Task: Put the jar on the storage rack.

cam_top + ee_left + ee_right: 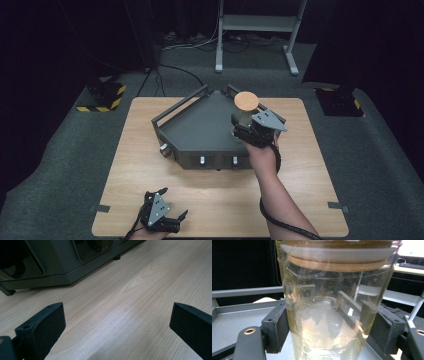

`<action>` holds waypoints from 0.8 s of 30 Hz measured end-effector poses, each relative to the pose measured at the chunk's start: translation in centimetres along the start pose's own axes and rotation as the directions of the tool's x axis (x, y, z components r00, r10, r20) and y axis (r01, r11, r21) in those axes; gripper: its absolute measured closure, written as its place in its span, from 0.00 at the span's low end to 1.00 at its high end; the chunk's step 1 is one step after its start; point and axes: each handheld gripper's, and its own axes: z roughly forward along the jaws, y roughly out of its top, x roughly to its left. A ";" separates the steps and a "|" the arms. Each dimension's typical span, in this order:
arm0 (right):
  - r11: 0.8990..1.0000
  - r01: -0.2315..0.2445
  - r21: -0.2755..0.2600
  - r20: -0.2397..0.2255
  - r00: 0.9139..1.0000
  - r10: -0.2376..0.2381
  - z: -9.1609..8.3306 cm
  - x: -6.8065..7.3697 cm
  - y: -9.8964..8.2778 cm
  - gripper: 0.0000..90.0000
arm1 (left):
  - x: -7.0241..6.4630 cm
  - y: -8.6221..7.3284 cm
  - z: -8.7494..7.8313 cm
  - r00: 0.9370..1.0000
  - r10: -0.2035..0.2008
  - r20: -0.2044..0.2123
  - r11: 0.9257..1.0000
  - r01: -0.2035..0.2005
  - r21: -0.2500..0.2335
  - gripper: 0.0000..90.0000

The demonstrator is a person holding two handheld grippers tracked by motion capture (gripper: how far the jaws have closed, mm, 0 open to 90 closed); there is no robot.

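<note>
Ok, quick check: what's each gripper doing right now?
Left gripper: jaws open, nothing between them, low over the wooden table.
Right gripper: jaws shut on the glass jar with the cork lid, above the grey tray.

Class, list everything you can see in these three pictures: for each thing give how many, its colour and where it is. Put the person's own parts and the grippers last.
Glass jar: one, clear, wooden lid, clamped in the right gripper above the grey unit.
Grey unit: one, dark grey, flat top with side rails, far half of the table.
Knobs: three, silvery, on the unit's near faces.
Table: one, light wood, centre.
Floor blocks: two, black with yellow stripes, beside the table's far corners.
Frame stand: one, pale grey, beyond the table.
Right gripper: black, shut on the jar.
Left gripper: black, open, near table edge.
Forearm: one, right.
</note>
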 end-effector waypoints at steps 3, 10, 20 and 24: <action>1.000 -0.003 0.012 0.003 1.000 0.003 0.3 0.0 -0.1 0.27 | 0.0 0.0 0.0 1.000 0.000 0.001 1.000 0.000 0.001 0.01; 0.999 -0.017 0.032 0.007 1.000 0.017 0.8 0.0 -0.3 0.27 | 0.0 0.0 0.0 1.000 0.000 0.003 1.000 0.000 0.002 0.01; 0.998 -0.029 0.052 0.017 0.999 0.028 1.3 -0.2 -0.7 0.27 | 0.0 0.0 0.0 1.000 -0.001 0.003 1.000 0.001 0.000 0.01; 0.998 -0.032 0.056 0.017 0.999 0.031 1.4 -0.2 -0.6 0.27 | 0.0 0.0 0.0 1.000 -0.002 0.003 1.000 0.002 -0.001 0.01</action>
